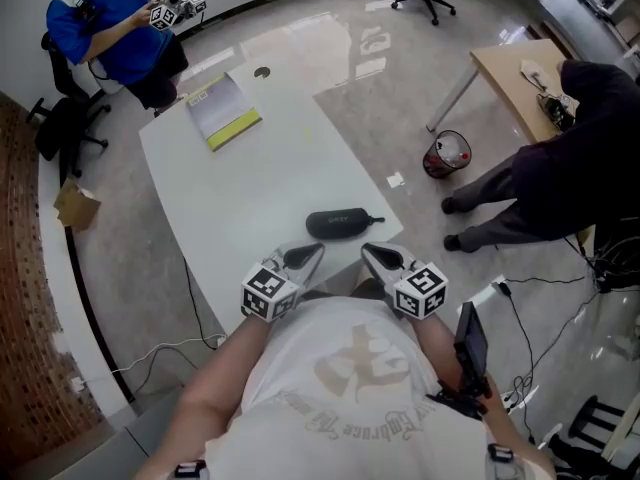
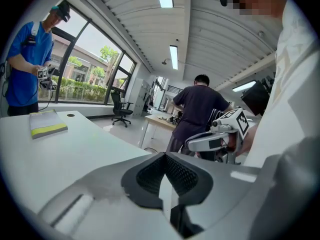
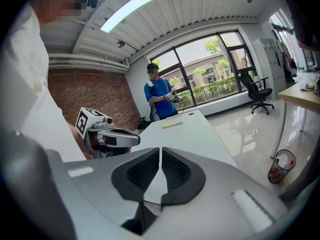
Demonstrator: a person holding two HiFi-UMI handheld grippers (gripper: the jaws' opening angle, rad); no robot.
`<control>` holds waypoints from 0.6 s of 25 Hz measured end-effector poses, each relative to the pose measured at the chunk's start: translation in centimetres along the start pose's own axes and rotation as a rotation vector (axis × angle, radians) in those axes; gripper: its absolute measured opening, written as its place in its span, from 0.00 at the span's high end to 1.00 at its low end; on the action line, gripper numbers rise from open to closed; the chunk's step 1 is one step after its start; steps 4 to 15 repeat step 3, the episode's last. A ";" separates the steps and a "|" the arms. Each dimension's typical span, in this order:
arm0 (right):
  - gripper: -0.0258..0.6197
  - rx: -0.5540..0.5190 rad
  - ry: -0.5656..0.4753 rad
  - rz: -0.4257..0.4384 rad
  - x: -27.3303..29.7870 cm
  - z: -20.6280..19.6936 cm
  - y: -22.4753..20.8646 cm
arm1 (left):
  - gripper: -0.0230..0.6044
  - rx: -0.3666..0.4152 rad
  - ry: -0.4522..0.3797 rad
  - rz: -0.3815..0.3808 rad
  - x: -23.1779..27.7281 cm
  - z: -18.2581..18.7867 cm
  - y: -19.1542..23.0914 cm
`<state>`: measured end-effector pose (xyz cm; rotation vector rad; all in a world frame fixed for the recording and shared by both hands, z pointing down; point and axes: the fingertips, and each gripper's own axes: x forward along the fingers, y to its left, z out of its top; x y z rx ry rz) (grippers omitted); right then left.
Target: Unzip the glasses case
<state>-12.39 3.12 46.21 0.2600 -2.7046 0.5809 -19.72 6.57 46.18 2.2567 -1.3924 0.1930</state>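
On the white counter (image 1: 262,183), near the person's edge, the black glasses case (image 1: 343,223) lay closed, with a thin cord trailing from its right end. Just short of it, the left hand-held gripper (image 1: 313,253) and the right hand-held gripper (image 1: 369,252) were held side by side, apart from the case. Each had its jaws pressed together on nothing.

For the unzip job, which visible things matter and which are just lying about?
Job: glasses case; left tongs and right tongs, both shut, empty.
Lying about: yellow-striped booklet; red bin; cardboard box.
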 end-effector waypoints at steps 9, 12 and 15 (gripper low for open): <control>0.92 -0.018 0.001 0.000 0.5 0.8 0.2 | 0.95 -0.003 0.006 0.000 -0.1 0.2 0.6; 0.92 -0.018 0.001 0.000 0.5 0.8 0.2 | 0.95 -0.003 0.006 0.000 -0.1 0.2 0.6; 0.92 -0.018 0.001 0.000 0.5 0.8 0.2 | 0.95 -0.003 0.006 0.000 -0.1 0.2 0.6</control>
